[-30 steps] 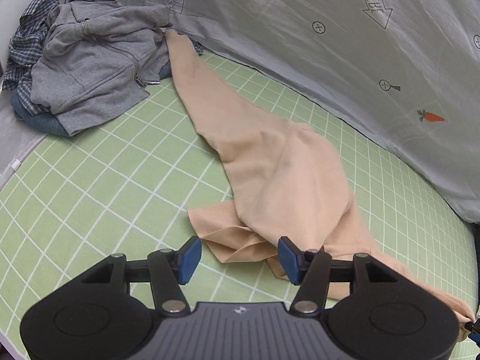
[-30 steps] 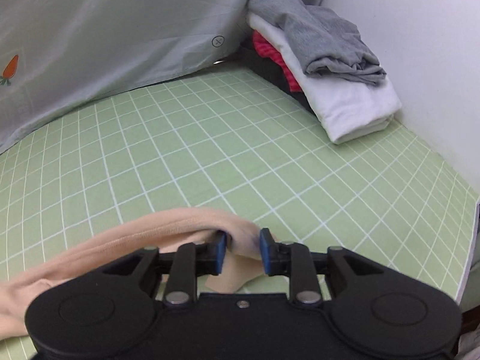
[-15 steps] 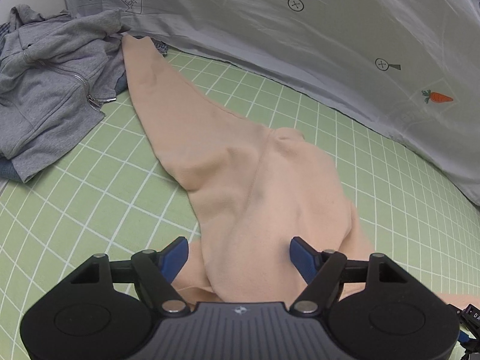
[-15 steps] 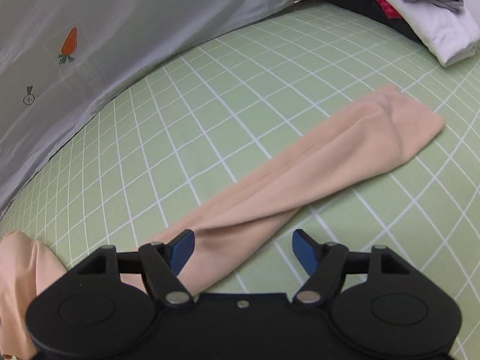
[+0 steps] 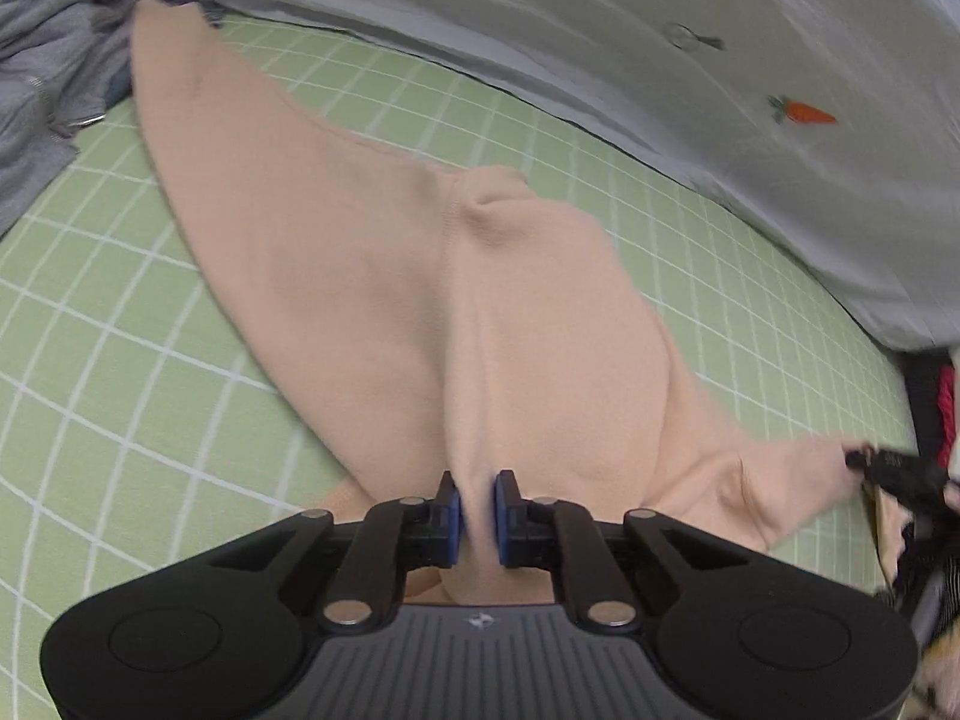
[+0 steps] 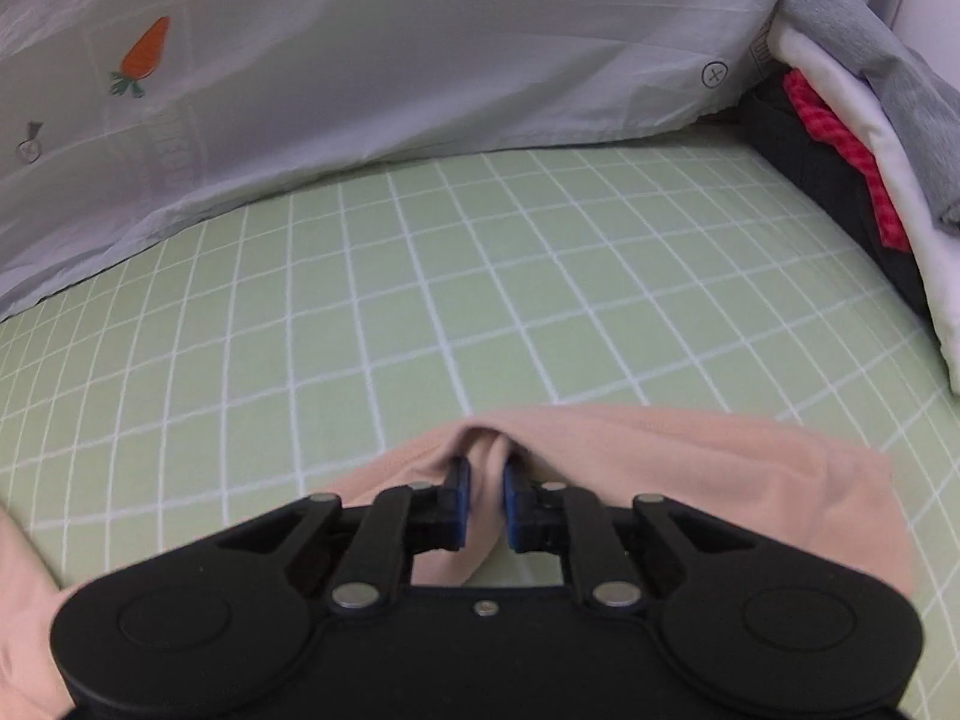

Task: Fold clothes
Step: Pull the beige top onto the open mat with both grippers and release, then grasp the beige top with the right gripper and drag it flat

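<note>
both tools lowered onto peach garment (image 5: 372, 276), left tool (image 5: 478, 507) and right tool (image 6: 486, 501) closing, pinching its folds

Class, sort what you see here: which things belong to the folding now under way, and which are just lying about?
In use: peach garment; left gripper and right gripper, jaws closing on its fabric.

Lying about: grey hoodie; stack of folded clothes; carrot-print sheet; green checked cover.
</note>
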Demonstrator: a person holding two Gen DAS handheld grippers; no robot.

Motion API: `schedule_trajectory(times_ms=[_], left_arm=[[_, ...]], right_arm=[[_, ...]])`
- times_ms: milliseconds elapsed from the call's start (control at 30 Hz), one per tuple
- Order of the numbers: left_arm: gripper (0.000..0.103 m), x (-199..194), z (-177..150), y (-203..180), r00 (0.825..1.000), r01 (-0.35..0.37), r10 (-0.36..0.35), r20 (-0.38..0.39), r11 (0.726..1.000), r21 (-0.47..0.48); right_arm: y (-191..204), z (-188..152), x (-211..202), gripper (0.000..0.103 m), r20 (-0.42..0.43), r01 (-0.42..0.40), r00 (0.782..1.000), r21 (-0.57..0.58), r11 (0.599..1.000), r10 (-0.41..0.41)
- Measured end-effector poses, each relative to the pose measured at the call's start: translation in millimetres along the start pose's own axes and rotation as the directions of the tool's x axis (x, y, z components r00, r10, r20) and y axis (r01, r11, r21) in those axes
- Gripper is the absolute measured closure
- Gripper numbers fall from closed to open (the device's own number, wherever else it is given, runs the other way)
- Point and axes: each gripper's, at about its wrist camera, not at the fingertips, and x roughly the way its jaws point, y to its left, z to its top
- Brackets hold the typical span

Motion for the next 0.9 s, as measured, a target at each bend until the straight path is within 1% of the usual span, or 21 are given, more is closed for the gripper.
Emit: schedule_trajectory(times_ms=[67,133,167,200,233,267,300,367,400,433,500,567,633,733,833,900], left_arm=[[0.084,3,-3,-19,1.000,0.016,-0.015,-0.009,0.998,0.063],[0.074,2,-2,-25,1.000,-0.014,0.014,-0.001,0.996,0.090],[0.062,0,-2,-28,1.000,-0.030,0.030,0.006,0.995,0.099],[0.047,-3,-2,-25,0.998,-0.053,0.051,0.021,0.995,0.083],[0.041,-7,-3,-21,0.997,-0.074,0.072,0.040,0.996,0.056],[0.030,-12,-4,-16,0.995,-0.090,0.089,0.055,0.995,0.030],[0.027,-16,-6,-11,0.992,-0.108,0.107,0.067,0.994,0.005],[0.025,-27,-9,0,0.984,-0.160,0.162,0.073,0.986,-0.036],[0.021,-32,-10,6,0.979,-0.186,0.190,0.075,0.981,-0.056],[0.019,-38,-12,11,0.973,-0.210,0.215,0.077,0.975,-0.076],[0.018,-50,-20,22,0.966,-0.238,0.246,0.083,0.966,-0.105],[0.016,-62,-29,35,0.966,-0.232,0.242,0.090,0.966,-0.117],[0.016,-69,-35,45,0.967,-0.229,0.239,0.092,0.968,-0.106],[0.016,-78,-44,57,0.967,-0.233,0.239,0.087,0.970,-0.075],[0.016,-88,-52,69,0.971,-0.219,0.223,0.089,0.975,-0.046],[0.016,-94,-57,78,0.972,-0.217,0.219,0.089,0.976,-0.034]], right_arm=[[-2,20,15,0.090,0.002,0.028,1.000,-0.025,0.999,-0.028],[-1,28,15,0.086,-0.012,0.051,0.999,-0.015,0.999,-0.051],[-1,27,10,0.078,-0.015,0.054,0.998,0.002,0.999,-0.054],[1,21,0,0.065,-0.009,0.042,0.999,0.026,0.999,-0.041],[4,14,-10,0.058,-0.005,0.028,1.000,0.041,0.999,-0.027],[11,2,-21,0.048,-0.005,0.011,1.000,0.041,0.999,-0.011],[17,-10,-31,0.042,-0.004,-0.006,1.000,0.041,0.999,0.006],[32,-34,-49,0.038,-0.019,-0.031,0.999,0.033,0.999,0.032],[40,-47,-58,0.035,-0.032,-0.043,0.999,0.033,0.999,0.044],[49,-61,-67,0.034,-0.047,-0.056,0.997,0.045,0.997,0.058],[64,-83,-84,0.031,-0.067,-0.086,0.994,0.071,0.994,0.091],[79,-100,-101,0.030,-0.074,-0.120,0.989,0.066,0.991,0.125],[97,-114,-121,0.029,-0.053,-0.150,0.987,0.030,0.988,0.151],[118,-126,-143,0.028,-0.002,-0.169,0.986,0.014,0.986,0.169],[136,-130,-160,0.028,0.036,-0.206,0.978,0.045,0.978,0.204],[153,-135,-167,0.028,0.046,-0.238,0.971,0.057,0.970,0.235]])
